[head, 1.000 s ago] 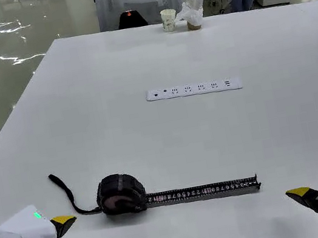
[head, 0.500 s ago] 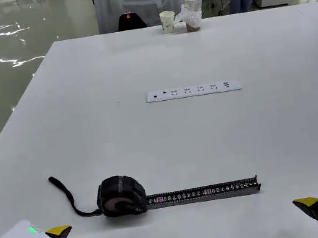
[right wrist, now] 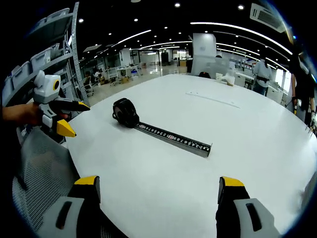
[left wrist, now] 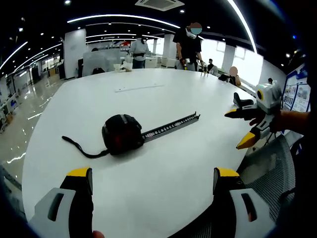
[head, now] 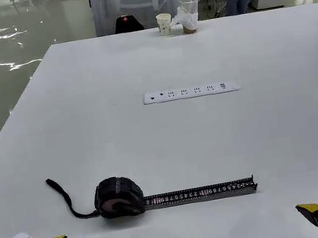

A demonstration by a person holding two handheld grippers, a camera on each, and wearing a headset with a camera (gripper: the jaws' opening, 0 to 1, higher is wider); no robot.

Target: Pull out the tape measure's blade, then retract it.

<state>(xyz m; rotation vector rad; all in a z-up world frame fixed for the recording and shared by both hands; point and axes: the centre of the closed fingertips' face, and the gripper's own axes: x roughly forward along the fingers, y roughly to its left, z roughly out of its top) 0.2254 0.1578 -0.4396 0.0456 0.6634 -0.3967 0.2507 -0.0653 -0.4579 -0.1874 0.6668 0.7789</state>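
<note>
Blade [head: 200,194] out on the white table [head: 260,132], and that looks like half the job done! The tape measure [head: 120,197] sits near the front edge in the head view, its black case low and left of centre. The marked strip runs flat from it toward 3 o'clock and ends in the hook. The wrist strap [head: 65,197] trails off the case toward 10 o'clock.

Now the claws. The left gripper [left wrist: 152,173] has its yellow-tipped jaws spread wide with nothing between them, hanging well short of the case, which lies at 12 o'clock in its own view. The right gripper [right wrist: 158,181] is the same: jaws apart, empty, held off the table edge, with the hook end out at about 1 o'clock.

Neither tool touches the tape. What's left, by my read, is the retraction: one claw to steady the case or free its lock, while the strip feeds home. Far up at 12 o'clock, a power strip [head: 191,91] and some cups [head: 177,19] sit well clear.
</note>
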